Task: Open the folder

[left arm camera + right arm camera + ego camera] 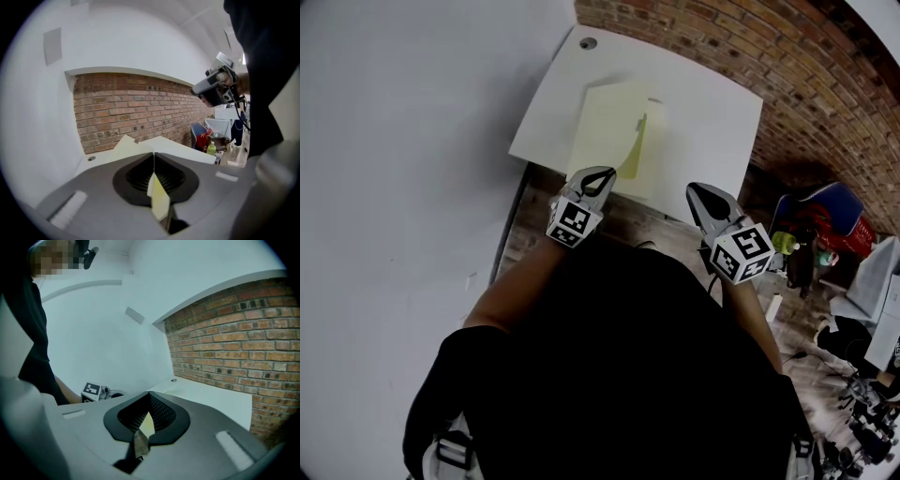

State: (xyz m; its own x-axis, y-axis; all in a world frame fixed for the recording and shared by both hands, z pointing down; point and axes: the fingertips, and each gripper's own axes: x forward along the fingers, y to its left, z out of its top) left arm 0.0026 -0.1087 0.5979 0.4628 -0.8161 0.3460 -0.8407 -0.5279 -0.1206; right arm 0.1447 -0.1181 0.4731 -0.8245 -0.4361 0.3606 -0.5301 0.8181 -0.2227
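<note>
Two grey hand-held grippers, each with a black-and-white marker cube, are at the near edge of a white rectangular table (712,122) that stands against a red brick wall (769,47). A pale yellow-green paper folder (609,131) lies on this table, a little left of the middle, with its near edge close to the table's near edge. The left gripper (598,178) is at that near edge of the folder. In the left gripper view its jaws are closed, and a thin yellow sheet (159,201), the folder's cover, is pinched between them and runs back toward the camera. In the head view a darker yellow strip shows along the right part of the folder, where the cover is raised from the sheet below. The right gripper (701,190) is over the table's near edge, to the right of the folder and apart from it. In the right gripper view its jaws are together at the tips. A pale sliver shows in the gap behind them; I cannot tell what it is.
</note>
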